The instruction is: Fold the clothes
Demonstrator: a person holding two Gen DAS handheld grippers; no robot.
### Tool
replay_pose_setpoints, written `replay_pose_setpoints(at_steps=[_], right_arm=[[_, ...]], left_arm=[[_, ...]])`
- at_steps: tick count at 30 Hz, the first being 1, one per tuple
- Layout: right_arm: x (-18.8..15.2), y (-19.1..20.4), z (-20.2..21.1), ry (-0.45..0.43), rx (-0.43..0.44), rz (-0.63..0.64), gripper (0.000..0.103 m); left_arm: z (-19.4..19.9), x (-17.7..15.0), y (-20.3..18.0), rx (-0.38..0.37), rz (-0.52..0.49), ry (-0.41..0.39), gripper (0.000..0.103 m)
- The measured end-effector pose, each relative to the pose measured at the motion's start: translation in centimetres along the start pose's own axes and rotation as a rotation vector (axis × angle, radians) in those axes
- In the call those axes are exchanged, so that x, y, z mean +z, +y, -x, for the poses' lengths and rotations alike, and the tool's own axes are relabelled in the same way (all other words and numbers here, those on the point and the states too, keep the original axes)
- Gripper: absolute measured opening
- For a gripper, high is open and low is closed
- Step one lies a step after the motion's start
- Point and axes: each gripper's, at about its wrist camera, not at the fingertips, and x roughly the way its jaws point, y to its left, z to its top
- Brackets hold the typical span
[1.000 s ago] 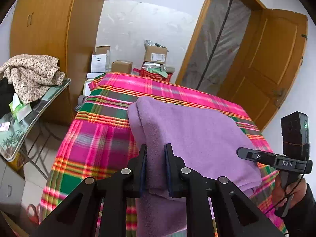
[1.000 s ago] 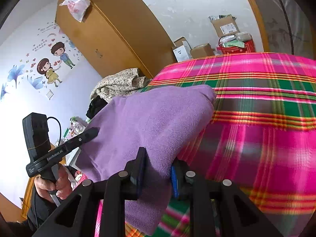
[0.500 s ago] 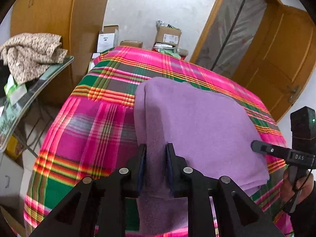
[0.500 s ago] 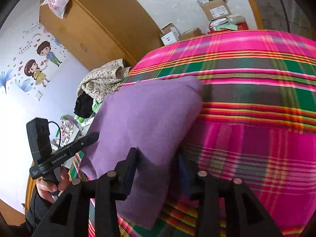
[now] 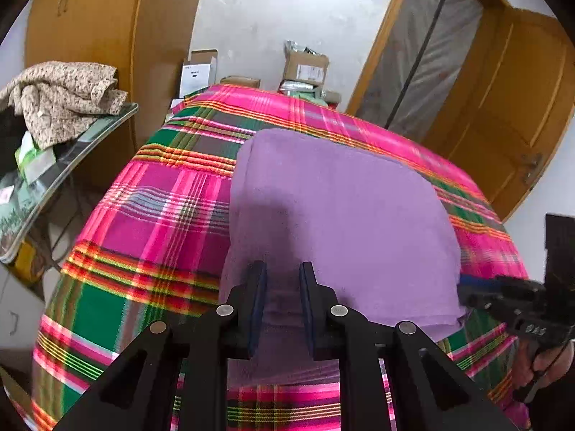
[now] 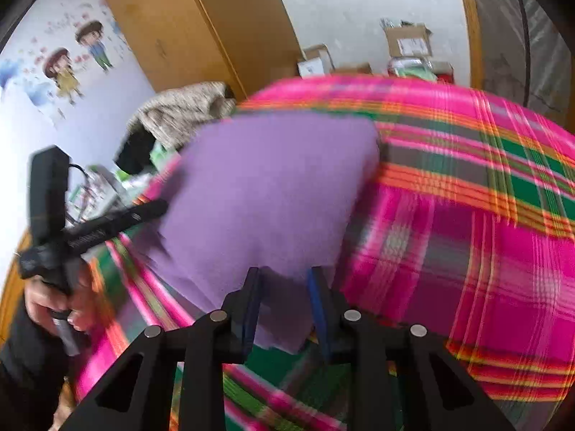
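While flat on bedspread (image 5: 151, 222), purple garment (image 5: 337, 222) sits between left tool (image 5: 282, 305) pads.

Both hand-held grippers (image 5: 282, 287) (image 6: 284, 291) angled downward

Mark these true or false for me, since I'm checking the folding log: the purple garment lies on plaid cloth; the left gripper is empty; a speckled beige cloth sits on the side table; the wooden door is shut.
1. The purple garment lies on the plaid cloth. True.
2. The left gripper is empty. False: purple fabric sits between its fingers.
3. A speckled beige cloth sits on the side table. True.
4. The wooden door is shut. False: it stands open.
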Motion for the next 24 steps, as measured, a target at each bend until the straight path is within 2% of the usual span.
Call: replay_pose_setpoints(at_steps=[8, 13, 16, 20, 24], right_arm=[[1.4, -0.3, 1.3, -0.044, -0.007, -0.005, 0.027], [0.8, -0.5, 0.2, -0.004, -0.026, -0.018, 0.027], [0.6, 0.5, 1.3, -0.03, -0.023, 0.001, 0.027], [0.0, 1.8, 0.7, -0.004, -0.042, 0.031, 0.027], [-0.7, 2.1, 1.9, -0.015, -0.055, 0.013, 0.027]], left_arm=[[1.0, -0.2, 0.1, 0.003, 0.012, -0.017, 0.018], [1.3, -0.5, 0.6, 0.006, 0.04, -0.015, 0.018], [2.3, -0.5, 0.1, 0.025, 0.028, -0.044, 0.018], [1.0, -0.6, 0.2, 0.071, 0.043, 0.01, 0.018], [2.5, -1.2, -0.8, 0.097, 0.026, 0.004, 0.018]])
